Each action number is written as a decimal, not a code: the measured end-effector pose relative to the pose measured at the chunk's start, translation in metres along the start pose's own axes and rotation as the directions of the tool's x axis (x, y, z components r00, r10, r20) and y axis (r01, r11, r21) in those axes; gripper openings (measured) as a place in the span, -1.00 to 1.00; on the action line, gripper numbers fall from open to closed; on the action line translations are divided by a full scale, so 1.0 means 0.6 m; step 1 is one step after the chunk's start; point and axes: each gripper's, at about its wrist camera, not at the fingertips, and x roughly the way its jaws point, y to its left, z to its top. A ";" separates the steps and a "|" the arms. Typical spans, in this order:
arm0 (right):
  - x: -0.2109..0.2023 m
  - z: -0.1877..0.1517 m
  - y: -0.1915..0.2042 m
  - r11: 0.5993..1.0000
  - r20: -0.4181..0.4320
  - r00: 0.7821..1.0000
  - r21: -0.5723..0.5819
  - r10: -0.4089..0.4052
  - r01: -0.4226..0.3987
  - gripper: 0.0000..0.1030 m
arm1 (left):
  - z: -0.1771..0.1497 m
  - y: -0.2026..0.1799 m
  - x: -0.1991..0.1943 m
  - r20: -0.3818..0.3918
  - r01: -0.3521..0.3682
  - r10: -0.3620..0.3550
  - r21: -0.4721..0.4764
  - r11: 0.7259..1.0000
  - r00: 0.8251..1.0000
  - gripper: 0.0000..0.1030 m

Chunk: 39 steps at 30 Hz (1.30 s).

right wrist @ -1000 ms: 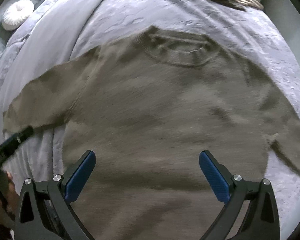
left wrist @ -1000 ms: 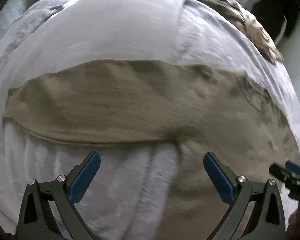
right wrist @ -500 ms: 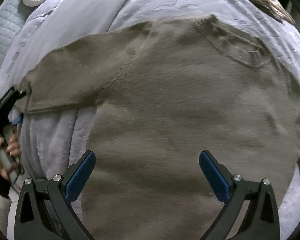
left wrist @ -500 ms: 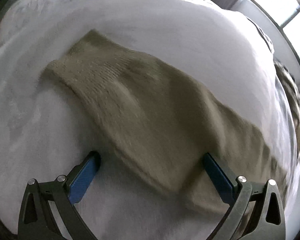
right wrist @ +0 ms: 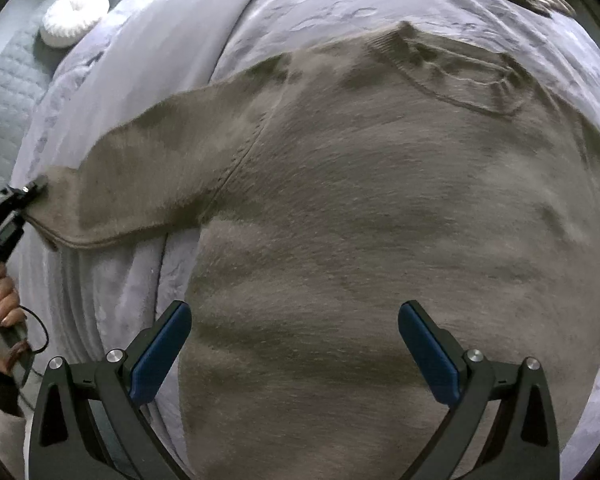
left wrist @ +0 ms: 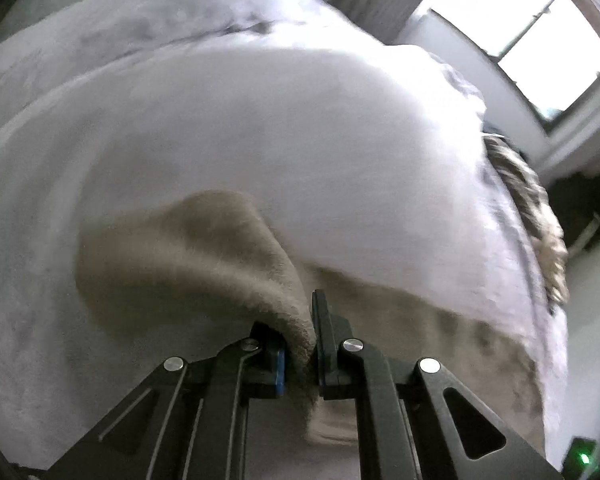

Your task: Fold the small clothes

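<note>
Fingers of the left gripper (left wrist: 302, 344) are pressed together on the cuff end of a sleeve (left wrist: 188, 256), and the knit cloth bunches between them and rises in a soft hump in front. This sleeve belongs to a taupe sweater (right wrist: 380, 240) that lies spread flat on a pale lilac blanket (right wrist: 160, 60) on the bed. In the right wrist view the right gripper (right wrist: 294, 352) hangs above the lower body of the sweater with its blue-padded fingers wide apart, holding nothing. Further out, the sleeve stretches to the left, where the left gripper (right wrist: 28, 196) pinches its end. The neckline (right wrist: 460, 76) lies at the far side. Beyond it a round white cushion (right wrist: 74, 18) rests at the far left, and a window (left wrist: 540, 36) shows in the left wrist view.
</note>
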 end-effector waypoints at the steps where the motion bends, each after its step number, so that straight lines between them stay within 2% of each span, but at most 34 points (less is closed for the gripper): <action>1: -0.008 -0.003 -0.008 1.000 0.008 1.000 0.011 0.004 -0.004 1.00 | 0.005 -0.021 -0.008 0.003 0.033 -0.033 0.028 0.999 0.999 -0.78; 3: -0.020 -0.006 -0.030 0.999 0.030 0.999 0.042 0.010 -0.011 1.00 | 0.008 -0.085 -0.021 -0.008 0.115 -0.115 0.102 0.988 0.993 -0.78; 5: -0.042 -0.011 -0.059 0.997 0.052 0.999 0.077 0.012 -0.016 1.00 | -0.005 -0.159 -0.028 -0.035 0.193 -0.190 0.177 0.965 0.981 -0.78; 8: -0.068 -0.021 -0.119 0.987 0.092 0.996 0.159 0.003 -0.018 1.00 | -0.042 -0.294 -0.018 -0.116 0.315 -0.293 0.310 0.897 0.949 -0.78; 10: -0.081 -0.021 -0.155 0.977 0.112 0.994 0.211 -0.011 -0.013 1.00 | -0.076 -0.360 -0.012 -0.170 0.367 -0.326 0.367 0.855 0.930 -0.78; 11: -0.087 -0.026 -0.177 0.971 0.123 0.992 0.240 -0.024 -0.006 1.00 | -0.102 -0.410 0.004 -0.218 0.406 -0.345 0.394 0.825 0.913 -0.78; 12: -0.091 -0.027 -0.194 0.965 0.130 0.991 0.263 -0.034 -0.001 1.00 | -0.124 -0.441 0.016 -0.249 0.428 -0.353 0.409 0.806 0.902 -0.78; 14: -0.100 -0.043 -0.242 0.948 0.137 0.989 0.318 -0.063 0.017 1.00 | -0.177 -0.512 0.039 -0.324 0.469 -0.351 0.454 0.757 0.879 -0.78; 15: -0.101 -0.053 -0.268 0.936 0.135 0.987 0.350 -0.082 0.030 1.00 | -0.203 -0.537 0.051 -0.350 0.477 -0.338 0.476 0.739 0.874 -0.78; 16: -0.105 -0.062 -0.290 0.928 0.131 0.987 0.370 -0.092 0.037 1.00 | -0.229 -0.558 0.061 -0.366 0.475 -0.321 0.499 0.725 0.874 -0.78; 18: -0.102 -0.077 -0.323 0.911 0.118 0.987 0.409 -0.112 0.054 1.00 | -0.298 -0.603 0.082 -0.410 0.474 -0.270 0.564 0.676 0.871 -0.77; 19: -0.100 -0.087 -0.340 0.902 0.106 0.987 0.426 -0.122 0.066 1.00 | -0.331 -0.621 0.087 -0.419 0.463 -0.239 0.589 0.663 0.876 -0.77; 22: -0.093 -0.103 -0.376 0.890 0.090 0.987 0.448 -0.135 0.081 1.00 | -0.394 -0.619 0.111 -0.442 0.434 -0.156 0.647 0.627 0.884 -0.77; 24: -0.095 -0.109 -0.384 0.889 0.088 0.986 0.450 -0.141 0.086 1.00 | -0.416 -0.611 0.113 -0.445 0.402 -0.095 0.671 0.623 0.890 -0.63; 25: -0.096 -0.110 -0.385 0.888 0.090 0.985 0.451 -0.145 0.089 1.00 | -0.416 -0.603 0.120 -0.435 0.380 -0.068 0.686 0.621 0.898 -0.21; 26: -0.096 -0.108 -0.385 0.889 0.093 0.985 0.450 -0.147 0.090 1.00 | -0.421 -0.598 0.115 -0.396 0.334 -0.038 0.715 0.615 0.917 0.41; 28: -0.102 -0.099 -0.380 0.895 0.104 0.981 0.434 -0.162 0.102 1.00 | -0.408 -0.580 0.085 -0.302 0.261 -0.040 0.741 0.618 0.952 0.83; 31: -0.116 -0.069 -0.346 0.924 0.143 0.969 0.358 -0.200 0.138 1.00 | -0.376 -0.557 0.041 -0.225 0.206 -0.048 0.759 0.617 0.973 0.83; 32: -0.120 -0.055 -0.330 0.937 0.165 0.964 0.316 -0.209 0.148 1.00 | -0.358 -0.543 0.029 -0.196 0.178 -0.042 0.760 0.625 0.980 0.83; 34: -0.124 -0.020 -0.280 0.964 0.211 0.953 0.199 -0.218 0.177 1.00 | -0.308 -0.513 0.022 -0.128 0.101 -0.008 0.745 0.659 0.992 0.83; 36: -0.111 0.019 -0.221 0.972 0.237 0.943 0.061 -0.236 0.228 1.00 | -0.255 -0.474 0.038 -0.085 0.019 0.056 0.701 0.713 0.995 0.83; 38: -0.084 0.048 -0.168 0.954 0.256 0.929 -0.066 -0.266 0.291 1.00 | -0.203 -0.428 0.081 -0.102 -0.045 0.146 0.649 0.760 0.984 0.83; 39: -0.064 0.061 -0.142 0.930 0.271 0.915 -0.133 -0.299 0.343 1.00 | -0.187 -0.411 0.103 -0.129 -0.054 0.172 0.628 0.776 0.977 0.83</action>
